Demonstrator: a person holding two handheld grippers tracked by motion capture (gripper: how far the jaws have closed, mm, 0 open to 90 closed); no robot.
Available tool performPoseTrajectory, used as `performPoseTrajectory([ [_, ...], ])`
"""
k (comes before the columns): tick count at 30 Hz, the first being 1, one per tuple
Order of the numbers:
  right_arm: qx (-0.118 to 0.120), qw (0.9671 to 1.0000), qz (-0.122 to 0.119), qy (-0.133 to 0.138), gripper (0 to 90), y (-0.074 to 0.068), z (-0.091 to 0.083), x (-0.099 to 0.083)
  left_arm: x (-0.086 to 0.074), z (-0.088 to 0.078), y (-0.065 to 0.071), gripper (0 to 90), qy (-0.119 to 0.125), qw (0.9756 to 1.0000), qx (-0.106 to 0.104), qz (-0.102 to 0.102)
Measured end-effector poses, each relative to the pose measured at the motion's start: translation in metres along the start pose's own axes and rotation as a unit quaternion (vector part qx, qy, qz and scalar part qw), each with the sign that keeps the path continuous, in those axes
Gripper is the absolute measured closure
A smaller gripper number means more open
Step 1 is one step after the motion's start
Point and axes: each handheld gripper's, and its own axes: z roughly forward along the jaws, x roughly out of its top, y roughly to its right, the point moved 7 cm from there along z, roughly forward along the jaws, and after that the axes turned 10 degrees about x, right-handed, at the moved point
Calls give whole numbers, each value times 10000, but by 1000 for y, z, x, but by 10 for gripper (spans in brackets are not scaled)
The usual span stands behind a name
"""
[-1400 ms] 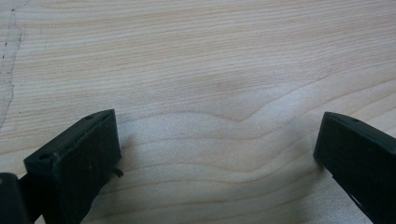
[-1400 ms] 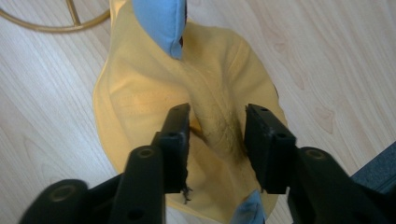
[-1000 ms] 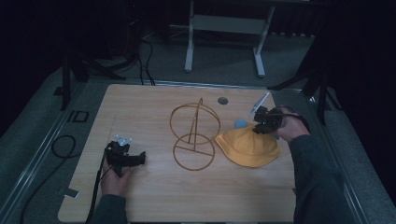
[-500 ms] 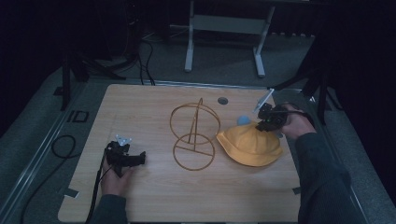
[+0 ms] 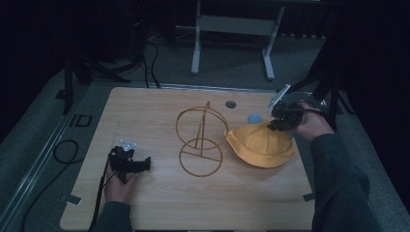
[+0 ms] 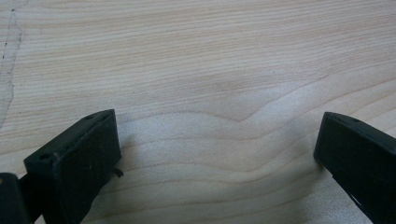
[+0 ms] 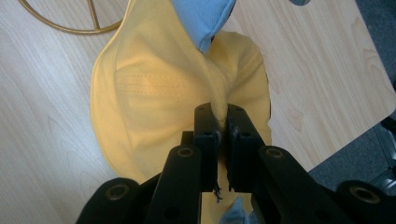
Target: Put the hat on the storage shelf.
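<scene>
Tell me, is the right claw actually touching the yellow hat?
Touching. In the right gripper view, the right claw has its two black jaws shut on a pinched fold of the yellow hat, with fabric squeezed between them.

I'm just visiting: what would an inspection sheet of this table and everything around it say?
Surface: pale wooden table, bare in front.
Job's things: yellow hat with blue lining, pinched at its fabric; gold wire stand beside it.
Clutter: small dark round thing near the far edge.
Grippers: right gripper shut on the hat; left gripper open above the table.
Cables: black cables on the floor, left.
Surroundings: dark room, grey frame legs behind.
</scene>
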Motion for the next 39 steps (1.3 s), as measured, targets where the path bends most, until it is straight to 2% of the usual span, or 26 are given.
performPoseTrajectory([
  [7, -20, 10000, 0, 2, 845, 0, -8, 5, 0, 0, 0, 4, -1, 10000, -1, -2],
  [18, -131, 9998, -140, 8, 845, -3, -26, 15, 0, 0, 0, 4, 0, 10000, -3, -4],
  [29, -253, 9991, -241, -221, 845, -5, -42, 13, 0, 0, 0, 4, -2, 10000, -2, 0],
  [39, -315, 9990, -286, -116, 845, -7, -57, 12, 0, 0, 0, 4, -4, 10000, -2, 2],
])
